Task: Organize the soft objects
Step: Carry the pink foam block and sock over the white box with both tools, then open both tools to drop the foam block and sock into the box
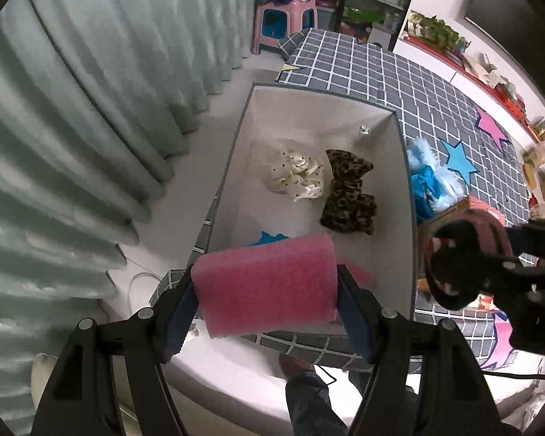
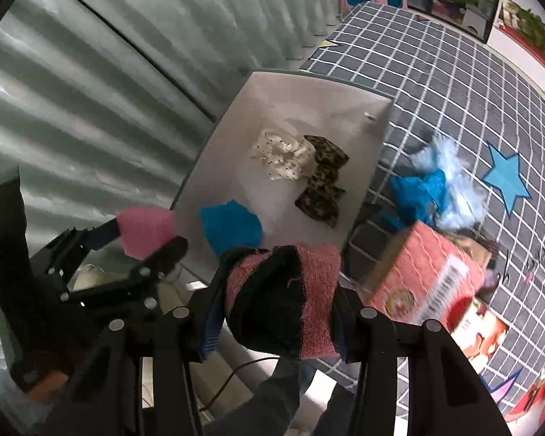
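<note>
The pink sponge [image 1: 265,283] is sitting clamped between the two fingers of the left tool [image 1: 267,298], which is holding it above the near edge of the open grey box [image 1: 405,167]. In the right wrist view the same sponge [image 2: 145,232] is showing at the tip of the left tool [image 2: 141,243], off to the left of the box [image 2: 214,138]. The right tool [image 2: 278,312] is gripping a pink and black cloth [image 2: 283,301], bunched between its fingers, also near the box's front edge; the left wrist view is catching this cloth [image 1: 461,254] at the right, held by the right tool [image 1: 465,265].

Inside the box a white dotted scrunchie [image 1: 298,178] and a leopard-print bow [image 1: 348,196] are lying just beside each other, apparently touching, and a blue cloth [image 2: 230,225] is lying nearer the front. Outside the box's right wall, a fluffy blue item [image 2: 436,189] is resting on the surface, which is wearing a dark checked cover [image 2: 454,91] with star shapes. A red carton [image 2: 428,272] is lying near it. Pale curtains [image 1: 91,109] are hanging to the left.
</note>
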{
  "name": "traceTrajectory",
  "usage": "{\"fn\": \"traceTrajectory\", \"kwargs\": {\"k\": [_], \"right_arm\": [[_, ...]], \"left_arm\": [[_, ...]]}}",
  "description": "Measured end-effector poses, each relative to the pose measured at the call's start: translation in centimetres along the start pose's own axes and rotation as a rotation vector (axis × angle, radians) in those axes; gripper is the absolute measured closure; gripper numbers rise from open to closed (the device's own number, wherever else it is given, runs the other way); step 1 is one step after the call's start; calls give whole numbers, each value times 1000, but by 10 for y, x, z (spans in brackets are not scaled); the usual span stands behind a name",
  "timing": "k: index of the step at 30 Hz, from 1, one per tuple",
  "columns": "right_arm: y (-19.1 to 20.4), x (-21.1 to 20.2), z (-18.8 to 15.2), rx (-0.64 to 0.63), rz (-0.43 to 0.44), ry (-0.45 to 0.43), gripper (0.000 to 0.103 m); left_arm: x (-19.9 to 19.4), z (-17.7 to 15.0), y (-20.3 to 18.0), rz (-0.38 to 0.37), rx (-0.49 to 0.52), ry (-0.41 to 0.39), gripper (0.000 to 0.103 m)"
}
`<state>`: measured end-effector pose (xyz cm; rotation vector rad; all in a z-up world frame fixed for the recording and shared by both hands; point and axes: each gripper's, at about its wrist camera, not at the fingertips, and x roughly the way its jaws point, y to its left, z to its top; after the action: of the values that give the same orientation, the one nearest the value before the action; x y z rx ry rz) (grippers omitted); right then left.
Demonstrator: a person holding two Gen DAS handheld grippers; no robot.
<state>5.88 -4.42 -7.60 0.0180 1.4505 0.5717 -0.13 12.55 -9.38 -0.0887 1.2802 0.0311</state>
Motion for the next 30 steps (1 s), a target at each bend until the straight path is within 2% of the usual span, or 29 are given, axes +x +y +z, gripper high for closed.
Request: {"fn": "traceTrajectory", "kwargs": {"k": [18, 30], "right_arm": [[-2, 32, 30, 7, -16, 61, 53], [-15, 50, 44, 64, -9, 84, 53]], "left_arm": [[32, 12, -2, 8, -20, 57, 28], [55, 26, -7, 19, -25, 89, 28]]}}
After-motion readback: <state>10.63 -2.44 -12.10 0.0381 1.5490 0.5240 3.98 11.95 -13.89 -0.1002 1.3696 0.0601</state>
